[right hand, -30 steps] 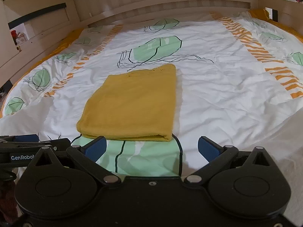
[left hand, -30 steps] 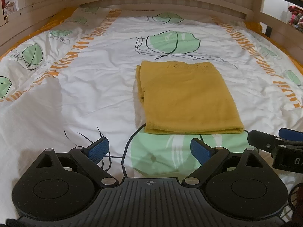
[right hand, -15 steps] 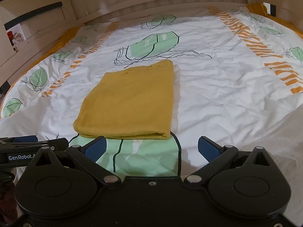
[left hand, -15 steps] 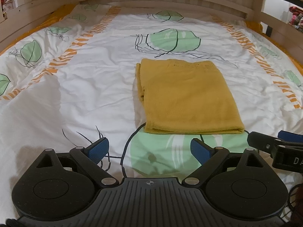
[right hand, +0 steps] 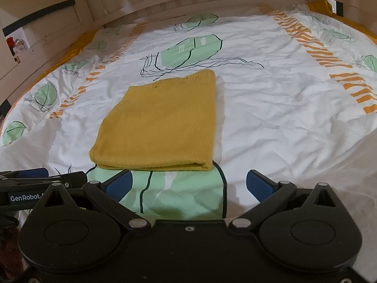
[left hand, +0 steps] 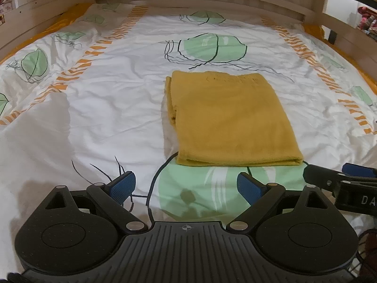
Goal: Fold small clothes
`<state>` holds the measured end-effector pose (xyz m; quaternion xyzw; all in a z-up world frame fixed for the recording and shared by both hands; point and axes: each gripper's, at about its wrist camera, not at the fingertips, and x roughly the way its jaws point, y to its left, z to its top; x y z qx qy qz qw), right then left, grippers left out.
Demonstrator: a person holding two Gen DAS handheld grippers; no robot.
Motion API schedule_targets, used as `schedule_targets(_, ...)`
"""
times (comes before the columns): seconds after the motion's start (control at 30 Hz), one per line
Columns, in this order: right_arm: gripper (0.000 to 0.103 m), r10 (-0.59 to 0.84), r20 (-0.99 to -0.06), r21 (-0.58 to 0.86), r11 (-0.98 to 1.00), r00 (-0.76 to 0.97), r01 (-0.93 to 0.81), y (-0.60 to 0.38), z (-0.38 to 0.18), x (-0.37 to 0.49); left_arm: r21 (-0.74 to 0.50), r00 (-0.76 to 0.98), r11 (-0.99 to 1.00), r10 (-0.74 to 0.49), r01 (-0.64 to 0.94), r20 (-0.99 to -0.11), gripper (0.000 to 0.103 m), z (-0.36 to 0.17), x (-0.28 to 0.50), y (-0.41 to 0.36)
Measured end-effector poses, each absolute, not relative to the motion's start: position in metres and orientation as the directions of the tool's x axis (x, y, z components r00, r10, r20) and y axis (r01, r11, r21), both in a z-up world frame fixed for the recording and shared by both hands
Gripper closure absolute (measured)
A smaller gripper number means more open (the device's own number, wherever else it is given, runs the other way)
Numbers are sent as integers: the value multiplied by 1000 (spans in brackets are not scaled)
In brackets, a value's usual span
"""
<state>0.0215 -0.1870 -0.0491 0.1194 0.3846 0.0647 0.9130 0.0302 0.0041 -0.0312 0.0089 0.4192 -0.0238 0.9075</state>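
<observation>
Over the last second little has changed: the yellow garment [left hand: 232, 120] stays folded flat on the bed [left hand: 106, 108], just ahead of both claws, so the fold looks finished. The left claw [left hand: 187, 185] and right claw [right hand: 188, 184] stay spread and empty. Only the left view shows the garment's stacked layers along its left edge.

Black left gripper [left hand: 186, 185], blue ribbed fingers [left hand: 123, 185].
</observation>
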Motion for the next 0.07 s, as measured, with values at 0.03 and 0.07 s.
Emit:
schedule_targets(0.03,1,211,-689,269,963,693,-26,-187,-50,22,-3,647,999,-36,53,-762,9,-31,30,4)
schedule_targets(0.07,1,213,-691,270,963,691,-26,-186,-50,23,-3,645,999,-37,55,-763,9,-32,31,3)
